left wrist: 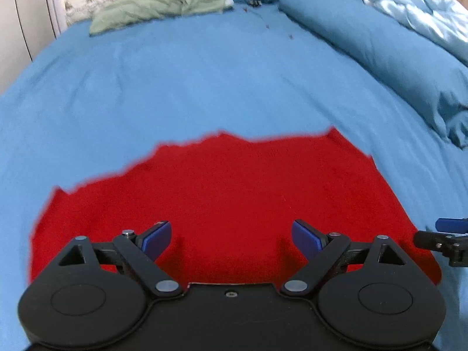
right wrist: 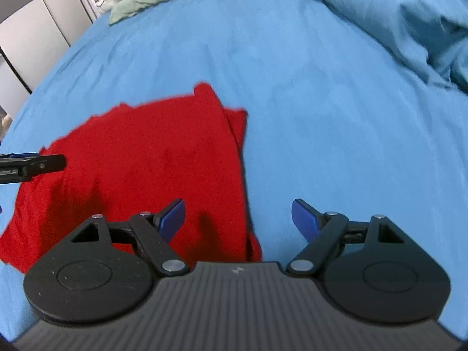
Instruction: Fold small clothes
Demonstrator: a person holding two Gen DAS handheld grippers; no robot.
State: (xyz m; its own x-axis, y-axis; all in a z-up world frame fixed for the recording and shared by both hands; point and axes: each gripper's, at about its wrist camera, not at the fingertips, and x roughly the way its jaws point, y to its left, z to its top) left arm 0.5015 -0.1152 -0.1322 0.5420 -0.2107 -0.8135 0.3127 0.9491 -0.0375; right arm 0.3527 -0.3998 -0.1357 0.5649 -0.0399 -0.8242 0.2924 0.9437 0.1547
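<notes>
Left wrist view: my left claw hangs spread apart, empty, over the red garment lying flat on the bed; right claw likewise apart above its right edge, where one flap looks folded; further folds remain, I judge

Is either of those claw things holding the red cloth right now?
No, both the left gripper and right gripper hang open above the red cloth with nothing between their blue pads.
</notes>
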